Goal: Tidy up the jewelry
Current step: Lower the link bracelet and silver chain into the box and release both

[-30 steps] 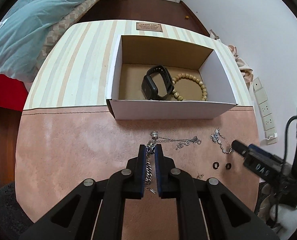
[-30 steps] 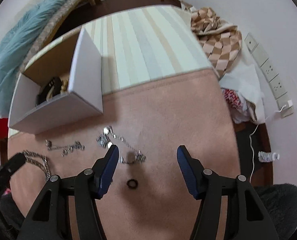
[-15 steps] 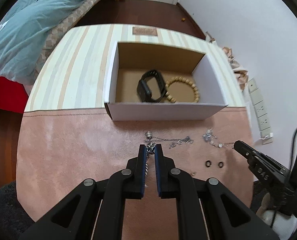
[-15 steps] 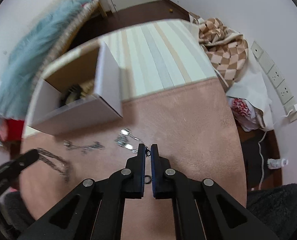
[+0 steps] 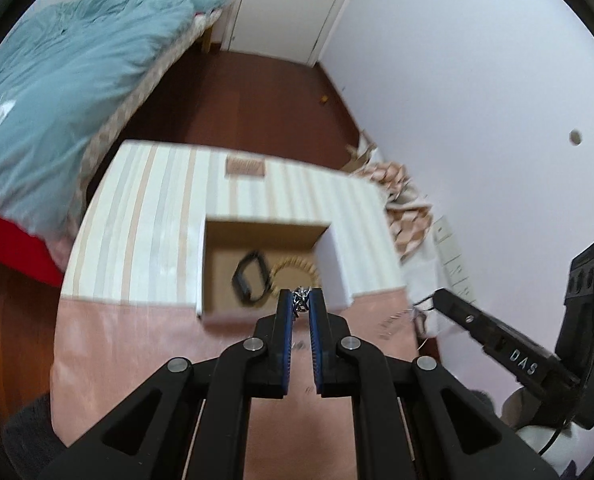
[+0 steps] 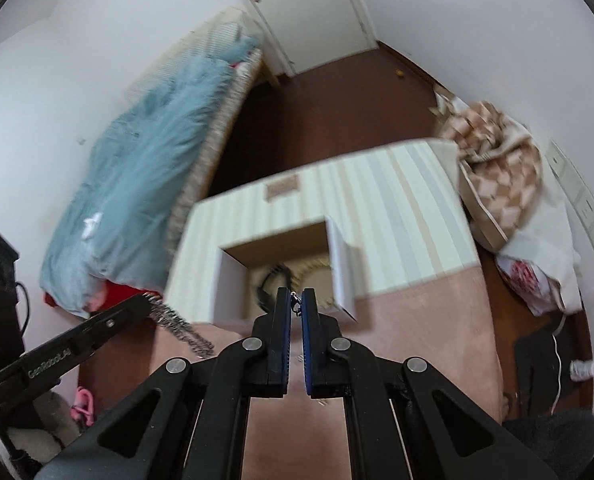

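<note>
On the far left lies a bed with a blue duvet, and nearer, a table carries a striped cloth at its far half and a pink mat at its near half.

The left gripper is raised above the mat, its jaws pressed together on a chunky silver chain. In the right wrist view the rest of that chain hangs down from the tips toward the mat. Just beyond the tips sits the open cardboard box on the striped cloth, already holding a black watch beside a wooden bead bracelet.

To the right, the right gripper is also lifted, its jaws drawn close on a thin silver chain. Only a small link shows between the pads there; in the left wrist view fine strands trail from its tip. Further right, a checked blanket is heaped against the wall.

Both pieces appear to be mid-carry from the mat toward the box. The next move calls for bringing each claw over the box opening, low enough that the dangling lengths go inside the walls, then parting the jaws. The chains are limp and may swing, snag the box rim, or tangle with each other if dropped together, so releasing them one after the other in separate spots looks wiser.
</note>
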A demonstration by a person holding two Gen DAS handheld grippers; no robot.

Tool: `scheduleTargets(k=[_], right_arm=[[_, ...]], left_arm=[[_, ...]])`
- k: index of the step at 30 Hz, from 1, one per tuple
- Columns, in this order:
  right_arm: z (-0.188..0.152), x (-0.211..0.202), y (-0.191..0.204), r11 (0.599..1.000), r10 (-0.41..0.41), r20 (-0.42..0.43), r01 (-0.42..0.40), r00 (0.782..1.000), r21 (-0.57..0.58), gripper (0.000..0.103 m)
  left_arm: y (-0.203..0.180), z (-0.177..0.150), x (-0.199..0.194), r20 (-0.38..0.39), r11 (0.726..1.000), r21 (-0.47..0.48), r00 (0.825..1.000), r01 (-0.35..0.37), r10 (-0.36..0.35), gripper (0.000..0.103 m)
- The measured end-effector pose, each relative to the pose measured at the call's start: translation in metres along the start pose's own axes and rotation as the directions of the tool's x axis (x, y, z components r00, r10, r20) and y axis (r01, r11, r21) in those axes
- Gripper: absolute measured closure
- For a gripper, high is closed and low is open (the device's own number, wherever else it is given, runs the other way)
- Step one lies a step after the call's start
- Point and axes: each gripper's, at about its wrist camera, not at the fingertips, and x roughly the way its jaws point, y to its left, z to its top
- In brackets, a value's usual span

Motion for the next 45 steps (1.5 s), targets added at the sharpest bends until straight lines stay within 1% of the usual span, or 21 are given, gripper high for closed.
scheduleTargets(k=[3, 6, 16, 19, 22, 23, 24, 26, 27, 28, 29, 30, 31, 32, 33, 34, 36, 37, 38, 40, 45], right_arm=[[0.018, 0.001, 0.017, 0.999, 0.029, 0.002, -0.029, 1.000, -0.036, 0.098], [0.035, 0.016, 0.030, 0.997, 0.036, -0.021, -0.037, 0.999, -0.072, 0.098], [0.064, 0.112, 0.031, 0.997, -0.019, -0.177, 0.005, 0.984, -0.083, 0.098], [0.067, 0.137, 0.028, 0.995, -0.042, -0.216, 0.022, 0.976, -0.096, 0.098], [0.070, 0.162, 0.027, 0.991, -0.078, -0.259, 0.047, 0.963, -0.124, 0.098], [0.070, 0.173, 0.025, 0.990, -0.090, -0.285, 0.054, 0.954, -0.132, 0.097], [0.070, 0.182, 0.022, 0.990, -0.093, -0.317, 0.054, 0.944, -0.130, 0.097], [0.069, 0.194, 0.013, 0.987, -0.134, -0.351, 0.093, 0.927, -0.130, 0.096], [0.069, 0.195, 0.008, 0.987, -0.137, -0.355, 0.097, 0.925, -0.128, 0.096], [0.068, 0.194, 0.004, 0.987, -0.141, -0.356, 0.102, 0.924, -0.125, 0.091], [0.066, 0.192, 0.001, 0.985, -0.155, -0.356, 0.117, 0.922, -0.127, 0.074], [0.066, 0.190, -0.001, 0.984, -0.159, -0.352, 0.121, 0.922, -0.127, 0.062], [0.065, 0.186, -0.003, 0.985, -0.154, -0.346, 0.118, 0.926, -0.124, 0.040], [0.064, 0.181, -0.005, 0.984, -0.161, -0.336, 0.125, 0.928, -0.126, 0.030], [0.063, 0.178, -0.004, 0.982, -0.171, -0.325, 0.134, 0.930, -0.134, 0.030], [0.062, 0.173, -0.003, 0.979, -0.183, -0.313, 0.143, 0.932, -0.147, 0.030], [0.058, 0.166, 0.001, 0.969, -0.222, -0.287, 0.177, 0.932, -0.175, 0.030], [0.056, 0.162, 0.003, 0.962, -0.242, -0.274, 0.194, 0.931, -0.190, 0.026], [0.053, 0.159, 0.005, 0.955, -0.264, -0.259, 0.213, 0.929, -0.208, 0.016], [0.047, 0.152, 0.009, 0.939, -0.303, -0.235, 0.247, 0.924, -0.238, 0.009], [0.030, 0.141, 0.015, 0.912, -0.361, -0.200, 0.301, 0.911, -0.278, 0.008]], left_arm=[[-0.002, 0.024, -0.005, 0.030, 1.000, 0.022, 1.000, 0.003, -0.004, 0.098], [0.003, 0.046, 0.006, 0.028, 0.999, 0.046, 0.999, -0.021, 0.019, 0.101], [0.041, 0.069, 0.084, -0.109, 0.996, 0.031, 0.991, -0.079, 0.082, 0.101], [0.052, 0.073, 0.105, -0.163, 0.996, 0.016, 0.982, -0.091, 0.093, 0.100], [0.060, 0.074, 0.125, -0.225, 0.985, 0.012, 0.960, -0.171, 0.170, 0.098], [0.062, 0.074, 0.130, -0.237, 0.984, 0.011, 0.955, -0.179, 0.176, 0.097], [0.063, 0.073, 0.132, -0.237, 0.982, 0.013, 0.954, -0.187, 0.184, 0.095], [0.063, 0.071, 0.134, -0.224, 0.971, 0.039, 0.945, -0.237, 0.240, 0.089], [0.062, 0.070, 0.134, -0.220, 0.967, 0.047, 0.942, -0.251, 0.255, 0.071], [0.062, 0.070, 0.133, -0.215, 0.962, 0.050, 0.938, -0.267, 0.272, 0.041], [0.064, 0.069, 0.130, -0.201, 0.960, 0.048, 0.939, -0.277, 0.281, 0.030], [0.064, 0.067, 0.128, -0.183, 0.959, 0.045, 0.941, -0.280, 0.283, 0.023], [0.066, 0.066, 0.126, -0.171, 0.956, 0.043, 0.941, -0.289, 0.292, 0.023], [0.066, 0.066, 0.125, -0.170, 0.953, 0.044, 0.938, -0.300, 0.303, 0.023], [0.067, 0.063, 0.125, -0.170, 0.947, 0.048, 0.931, -0.318, 0.322, 0.020], [0.067, 0.063, 0.124, -0.169, 0.943, 0.051, 0.928, -0.328, 0.332, 0.011], [0.066, 0.057, 0.120, -0.147, 0.935, 0.054, 0.923, -0.352, 0.356, 0.000], [0.067, 0.055, 0.117, -0.138, 0.932, 0.056, 0.921, -0.359, 0.363, 0.000], [0.067, 0.053, 0.115, -0.128, 0.928, 0.055, 0.919, -0.369, 0.373, 0.000], [0.066, 0.045, 0.109, -0.103, 0.917, 0.051, 0.911, -0.396, 0.400, 0.000], [0.064, 0.027, 0.098, -0.090, 0.912, 0.038, 0.907, -0.409, 0.411, 0.000]])
